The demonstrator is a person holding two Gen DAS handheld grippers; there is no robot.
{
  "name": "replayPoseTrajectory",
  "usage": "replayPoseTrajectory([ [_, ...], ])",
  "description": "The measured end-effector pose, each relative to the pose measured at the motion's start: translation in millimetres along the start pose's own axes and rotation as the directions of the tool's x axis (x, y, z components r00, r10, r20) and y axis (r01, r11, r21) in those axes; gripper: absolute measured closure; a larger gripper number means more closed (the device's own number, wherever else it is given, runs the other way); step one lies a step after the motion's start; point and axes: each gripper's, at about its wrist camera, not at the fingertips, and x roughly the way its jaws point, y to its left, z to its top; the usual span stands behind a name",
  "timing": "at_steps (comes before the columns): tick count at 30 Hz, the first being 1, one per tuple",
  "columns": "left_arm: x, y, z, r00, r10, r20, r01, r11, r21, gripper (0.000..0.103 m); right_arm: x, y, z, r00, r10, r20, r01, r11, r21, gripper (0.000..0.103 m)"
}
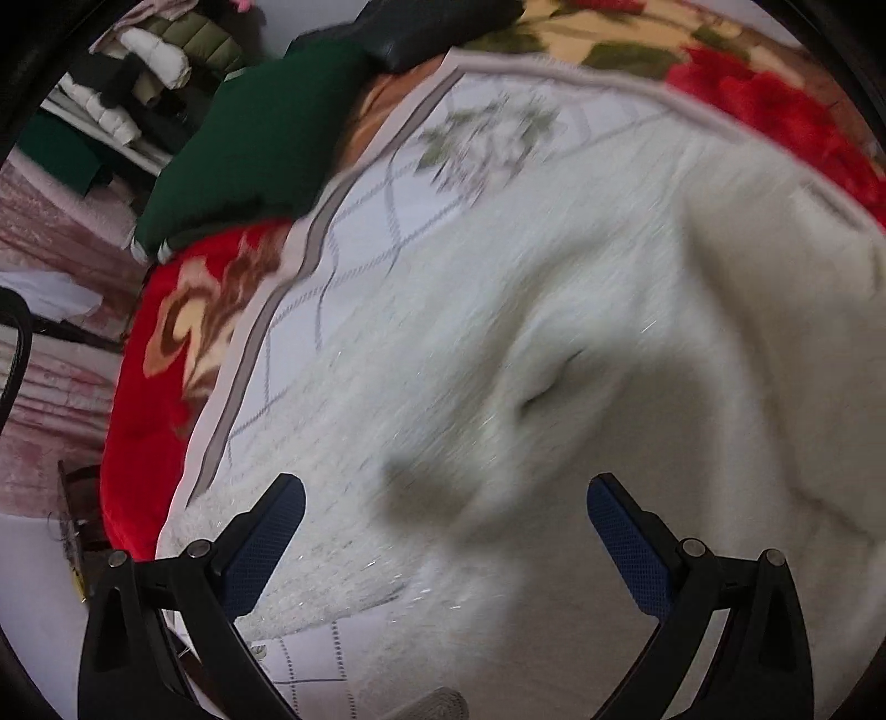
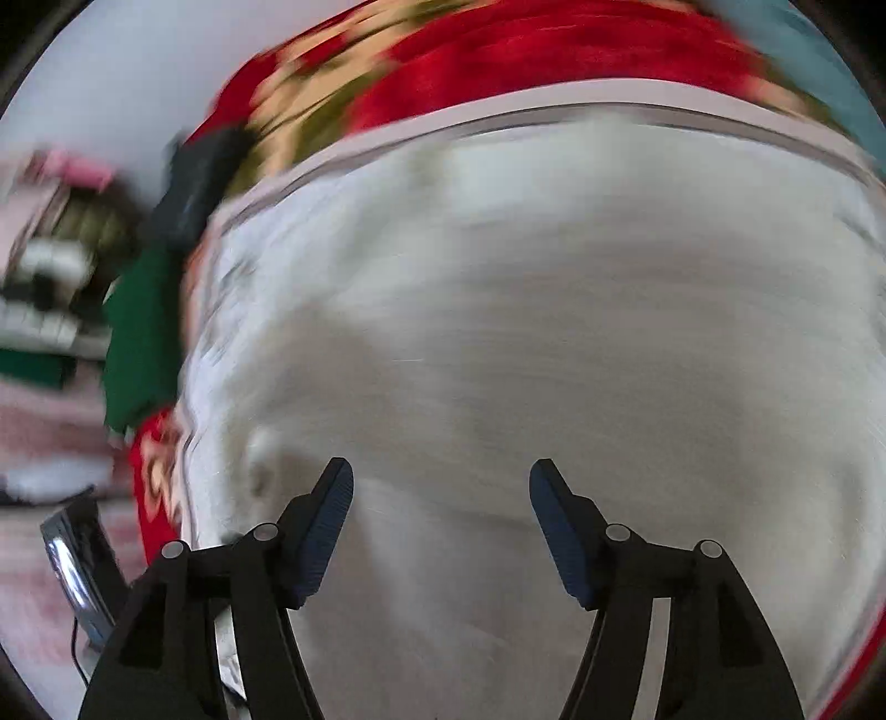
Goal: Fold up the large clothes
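Going left to right in the left wrist view: at the far left stands a rack of stacked clothes (image 1: 149, 72), then a dark green garment (image 1: 249, 144) lying on the red floral blanket (image 1: 149, 343) that covers the bed. Over the blanket lies a pale quilted sheet (image 1: 354, 243) with a grey border and a grid pattern. On it, filling the middle and right, is the white fluffy garment (image 1: 581, 360), the large piece to be folded. It lies rumpled, with a raised ridge and a dark crease near its middle, and one edge resting on the sheet near the left finger.

The left gripper (image 1: 446, 493) hangs above the near part of the garment with its fingers wide apart and nothing between them. The blue pads (image 1: 266, 548) appear clear of the cloth, though blur makes contact hard to rule out.

In the right wrist view, heavily smeared, the green garment (image 2: 144, 332) and the blanket (image 2: 526, 50) sit at left and far, and the white garment (image 2: 526, 310) spreads across the rest. The right gripper (image 2: 441, 487) is also spread wide and empty, poised over the cloth.

By the look of it, the step in hand is a reach between folds: neither tool has a grip yet. The next move probably calls for each gripper to descend onto an edge or corner of the white garment, close on a single layer, then lift and carry it across. The thick pile may bunch between the pads.
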Motion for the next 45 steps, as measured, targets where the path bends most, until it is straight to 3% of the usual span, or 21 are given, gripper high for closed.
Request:
replayPoseTrajectory([
  [5,-17,-39,30,0.995,-0.035,0.092,0.030,0.998,0.053,0.000,-22,-115,-18,0.987,-0.158,-0.043,0.163,0.963,0.214,0.035],
  [6,-13,-49,35,0.994,-0.033,0.100,0.026,0.997,0.070,0.000,-15,-135,-21,0.987,-0.153,-0.058,0.163,0.957,0.241,0.041],
  [7,-6,-63,41,0.994,-0.023,0.108,0.014,0.996,0.092,0.000,-7,-153,-22,0.985,-0.153,-0.075,0.167,0.951,0.259,0.059],
  [8,1,-73,45,0.993,-0.007,0.116,-0.006,0.994,0.110,0.000,0,-167,-20,0.983,-0.164,-0.087,0.182,0.946,0.268,0.070],
  [9,8,-82,47,0.993,0.008,0.121,-0.023,0.992,0.126,0.000,7,-181,-18,0.973,-0.219,-0.079,0.232,0.933,0.276,0.089],
  [11,24,-98,52,0.991,0.038,0.126,-0.057,0.986,0.154,0.000,6,-206,-16,0.950,-0.312,-0.031,0.304,0.895,0.325,0.100],
  [12,33,-105,53,0.991,0.049,0.126,-0.070,0.984,0.166,0.000,8,-219,-15,0.949,-0.315,-0.026,0.302,0.879,0.370,0.103],
  [14,50,-114,56,0.993,0.062,0.105,-0.081,0.980,0.184,0.000,15,-235,-18,0.950,-0.313,-0.018,0.289,0.854,0.432,0.103],
  [18,58,-118,56,0.992,0.078,0.095,-0.095,0.977,0.191,0.000,14,-208,-21,0.902,-0.426,-0.067,0.423,0.844,0.330,0.102],
  [20,53,-114,55,0.994,0.071,0.087,-0.087,0.979,0.185,0.000,4,-184,-28,0.887,-0.458,-0.061,0.455,0.840,0.297,0.086],
  [21,50,-111,53,0.995,0.061,0.085,-0.075,0.982,0.175,0.000,-4,-172,-35,0.882,-0.468,-0.050,0.462,0.838,0.290,0.072],
  [22,45,-107,51,0.995,0.051,0.087,-0.065,0.984,0.163,0.000,-8,-165,-40,0.884,-0.465,-0.047,0.458,0.841,0.288,0.060],
  [24,34,-99,45,0.995,0.034,0.091,-0.047,0.989,0.144,0.000,-7,-144,-54,0.903,-0.427,-0.048,0.422,0.863,0.277,0.047],
  [28,15,-54,18,0.999,-0.024,0.048,0.022,0.999,0.050,0.000,3,-106,-71,0.949,-0.308,-0.062,0.314,0.922,0.225,0.042],
  [30,13,-19,-4,0.999,-0.035,0.008,0.035,0.999,-0.034,0.000,21,-80,-89,0.959,-0.263,-0.102,0.278,0.945,0.175,0.036],
  [33,17,42,-44,0.996,-0.052,-0.072,0.038,0.982,-0.187,0.000,42,-43,-116,0.960,-0.236,-0.148,0.250,0.965,0.084,0.036],
  [34,21,62,-57,0.993,-0.065,-0.101,0.038,0.969,-0.246,0.000,48,-32,-126,0.961,-0.225,-0.159,0.238,0.969,0.067,0.036],
  [36,32,110,-89,0.983,-0.115,-0.147,0.047,0.914,-0.404,0.000,57,-11,-143,0.959,-0.220,-0.180,0.229,0.973,0.030,0.036],
  [41,68,186,-147,0.956,-0.234,-0.176,0.053,0.729,-0.682,0.000,72,18,-180,0.954,-0.234,-0.189,0.235,0.972,-0.017,0.036],
  [43,86,203,-161,0.938,-0.315,-0.147,0.090,0.628,-0.773,0.000,78,33,-190,0.952,-0.254,-0.172,0.251,0.967,-0.038,0.036],
  [45,108,211,-170,0.902,-0.421,-0.090,0.153,0.508,-0.847,0.003,81,44,-203,0.949,-0.282,-0.139,0.276,0.959,-0.060,0.036],
])
